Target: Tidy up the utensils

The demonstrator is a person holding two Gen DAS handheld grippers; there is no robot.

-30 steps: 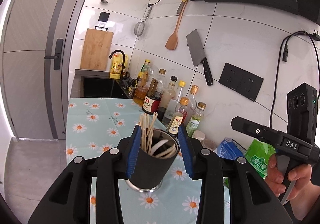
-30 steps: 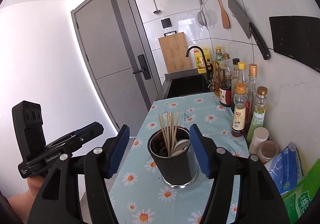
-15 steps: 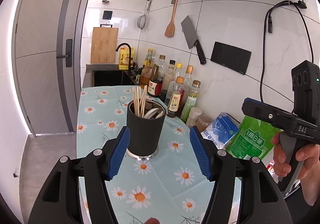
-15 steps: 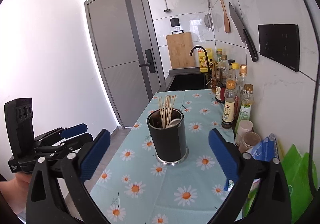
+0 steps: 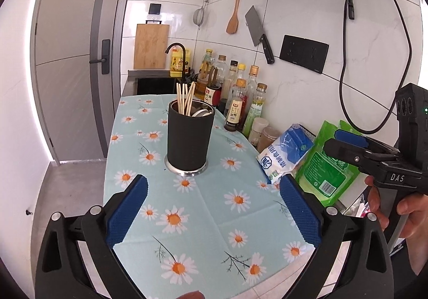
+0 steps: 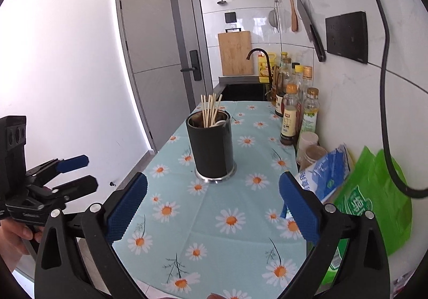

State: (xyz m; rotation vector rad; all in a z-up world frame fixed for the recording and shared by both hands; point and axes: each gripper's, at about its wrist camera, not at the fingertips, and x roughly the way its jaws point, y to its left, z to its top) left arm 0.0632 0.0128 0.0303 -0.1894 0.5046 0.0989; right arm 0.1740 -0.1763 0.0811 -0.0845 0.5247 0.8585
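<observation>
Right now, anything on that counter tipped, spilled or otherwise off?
Nothing stands out. The black utensil holder stands upright on the daisy tablecloth, chopsticks inside it. The bottles stand upright along the wall; the blue bag and green bag lean there. No spill shows.

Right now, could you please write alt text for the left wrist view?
A black cylindrical utensil holder with wooden chopsticks stands on a daisy-print tablecloth, apart from the left gripper, whose blue-padded jaws are opening with nothing between them. Condiment bottles line the tiled wall.
</observation>
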